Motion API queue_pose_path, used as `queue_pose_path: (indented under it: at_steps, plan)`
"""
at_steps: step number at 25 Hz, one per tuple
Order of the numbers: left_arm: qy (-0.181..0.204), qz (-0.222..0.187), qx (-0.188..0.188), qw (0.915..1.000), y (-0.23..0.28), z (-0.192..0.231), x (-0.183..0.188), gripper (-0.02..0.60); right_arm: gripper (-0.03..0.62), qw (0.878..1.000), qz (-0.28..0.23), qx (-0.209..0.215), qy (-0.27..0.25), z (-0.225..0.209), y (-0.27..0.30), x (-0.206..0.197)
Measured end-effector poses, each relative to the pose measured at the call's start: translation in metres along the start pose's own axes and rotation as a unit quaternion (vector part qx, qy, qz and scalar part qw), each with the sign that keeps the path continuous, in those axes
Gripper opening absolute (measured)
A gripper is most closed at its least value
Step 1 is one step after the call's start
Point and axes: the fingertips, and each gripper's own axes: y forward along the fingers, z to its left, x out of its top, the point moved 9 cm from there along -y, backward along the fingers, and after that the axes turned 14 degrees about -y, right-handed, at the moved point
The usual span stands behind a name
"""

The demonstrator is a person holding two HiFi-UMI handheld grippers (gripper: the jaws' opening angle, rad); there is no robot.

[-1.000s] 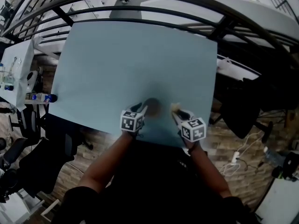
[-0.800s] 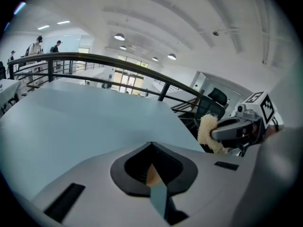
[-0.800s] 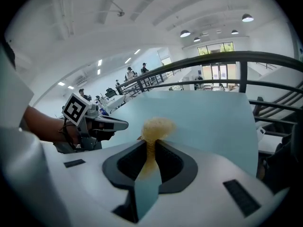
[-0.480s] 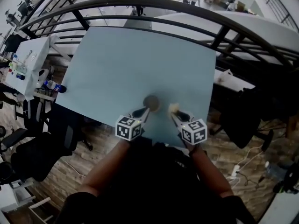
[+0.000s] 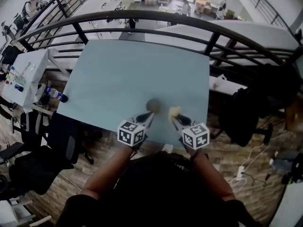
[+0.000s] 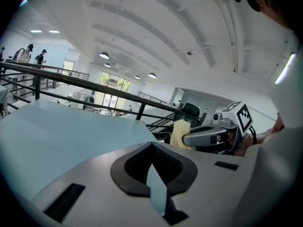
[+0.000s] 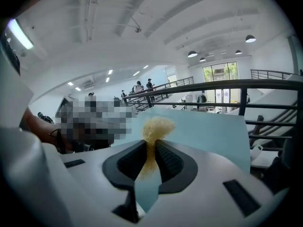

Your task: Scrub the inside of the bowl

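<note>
The jaws of my left gripper [image 5: 147, 115] have just snapped together on nothing, while my right gripper [image 5: 174, 118] clamps the yellow scrub pad [image 5: 174, 111] just beside, not inside, the dark bowl [image 5: 152, 104] near the front edge of the counter [image 5: 128, 74], so scrubbing looks paused.

The surface [image 5: 132, 74] is a smooth, matt pale blue sheet with no gloss. The scrubber [image 7: 157, 126] between the right gripper [image 5: 172, 118] jaws is a rough, fibrous, straw-yellow tuft. That gripper and the left gripper [image 5: 150, 113] have smooth, matt grey plastic bodies with black ribbed pads. The bowl [image 5: 153, 105] looks dull grey, but its material cannot be told. At twelve o'clock the railing [image 5: 142, 17] is dark metal with a slight sheen. At six o'clock the floor [image 5: 222, 144] shows brown wood-look planks.
</note>
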Motion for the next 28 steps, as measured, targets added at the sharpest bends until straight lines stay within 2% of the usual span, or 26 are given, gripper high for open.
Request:
queue_pose_path:
  at_steps: [6, 10, 15, 23, 26, 28]
  plan:
    - [0.033, 0.000, -0.045, 0.9984, -0.067, -0.010, -0.014, -0.003, 0.064, 1.000, -0.013, -0.016, 0.018, 0.067, -0.008, 0.002]
    - [0.033, 0.000, -0.068, 0.9971, -0.126, -0.002, -0.043, -0.003, 0.064, 0.999, -0.014, -0.020, 0.024, 0.127, -0.011, -0.005]
    - [0.024, 0.010, -0.078, 0.9966, -0.172, 0.005, -0.075, -0.003, 0.064, 0.999, -0.011, -0.030, 0.023, 0.180, -0.025, -0.012]
    - [0.029, 0.004, -0.091, 0.9954, -0.205, -0.011, -0.103, -0.003, 0.064, 0.998, -0.026, -0.047, 0.012, 0.219, -0.051, -0.017]
    - [0.031, -0.006, -0.085, 0.9959, -0.209, -0.023, -0.111, -0.003, 0.064, 0.999, -0.031, -0.043, 0.002, 0.224, -0.064, -0.023]
    - [0.019, -0.015, -0.083, 0.9963, -0.211, -0.033, -0.114, -0.003, 0.064, 0.999, -0.035, -0.037, -0.003, 0.227, -0.074, -0.026]
